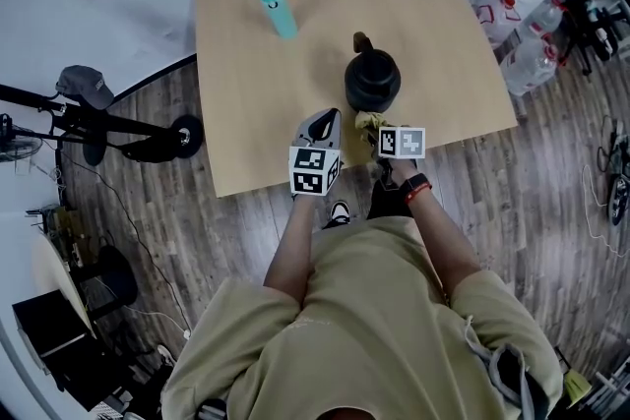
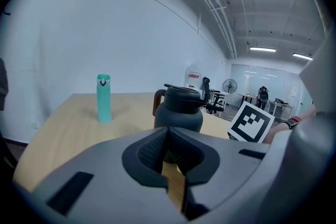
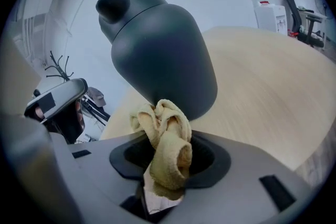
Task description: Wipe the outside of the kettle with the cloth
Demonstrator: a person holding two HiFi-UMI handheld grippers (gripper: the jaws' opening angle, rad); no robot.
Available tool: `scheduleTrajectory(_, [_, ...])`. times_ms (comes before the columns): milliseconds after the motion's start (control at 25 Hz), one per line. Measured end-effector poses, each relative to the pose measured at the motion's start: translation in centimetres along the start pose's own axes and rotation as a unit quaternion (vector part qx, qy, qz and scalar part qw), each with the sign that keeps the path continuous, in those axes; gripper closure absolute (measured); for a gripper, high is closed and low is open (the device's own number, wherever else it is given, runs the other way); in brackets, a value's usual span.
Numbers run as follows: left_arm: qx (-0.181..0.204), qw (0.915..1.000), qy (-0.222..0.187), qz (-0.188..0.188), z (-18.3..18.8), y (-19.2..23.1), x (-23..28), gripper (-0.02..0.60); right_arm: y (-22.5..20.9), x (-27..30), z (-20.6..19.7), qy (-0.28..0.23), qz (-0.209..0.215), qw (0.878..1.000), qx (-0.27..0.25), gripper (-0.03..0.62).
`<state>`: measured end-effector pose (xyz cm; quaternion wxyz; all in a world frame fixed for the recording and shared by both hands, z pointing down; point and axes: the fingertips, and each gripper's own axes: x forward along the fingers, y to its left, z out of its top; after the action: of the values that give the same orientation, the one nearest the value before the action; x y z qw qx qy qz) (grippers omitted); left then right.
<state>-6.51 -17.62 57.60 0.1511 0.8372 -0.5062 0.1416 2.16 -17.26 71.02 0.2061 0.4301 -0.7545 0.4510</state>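
Observation:
A dark kettle (image 1: pixel 372 79) with a brown handle stands upright on the wooden table (image 1: pixel 256 93), near its front edge. My right gripper (image 1: pixel 372 123) is shut on a bunched yellow cloth (image 3: pixel 167 139), and the cloth's top touches the kettle's (image 3: pixel 163 55) lower wall. My left gripper (image 1: pixel 325 125) is just left of the kettle (image 2: pixel 178 110), shut with nothing between its jaws, a short way off the kettle.
A teal bottle (image 1: pixel 278 10) stands upright at the table's far left; it also shows in the left gripper view as the bottle (image 2: pixel 103 98). Water jugs (image 1: pixel 532 64) and boxes sit on the floor to the right. A wheeled stand (image 1: pixel 118 128) lies left of the table.

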Motion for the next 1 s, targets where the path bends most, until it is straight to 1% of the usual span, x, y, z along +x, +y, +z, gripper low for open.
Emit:
scheduleTrajectory(160, [-0.001, 1.0000, 0.001, -0.003, 0.1, -0.5, 0.5, 0.557, -1.5, -0.8, 0.2, 0.008, -0.014, 1.000, -0.019, 0.419])
scheduleTrajectory(440, [-0.006, 0.9999, -0.003, 0.010, 0.8, -0.3, 1.1, 0.557, -3.9, -1.6, 0.6, 0.022, -0.049, 0.997, -0.048, 0.419])
scheduleTrajectory(720, [-0.006, 0.9999, 0.001, 0.015, 0.6, -0.3, 2.0, 0.557, -5.9, -1.9, 1.8, 0.034, -0.078, 0.993, -0.082, 0.419])
scheduleTrajectory(1000, [-0.005, 0.9997, 0.001, 0.023, 1.0, 0.1, 2.2, 0.557, -8.3, -2.2, 2.9, 0.037, -0.114, 0.988, -0.095, 0.419])
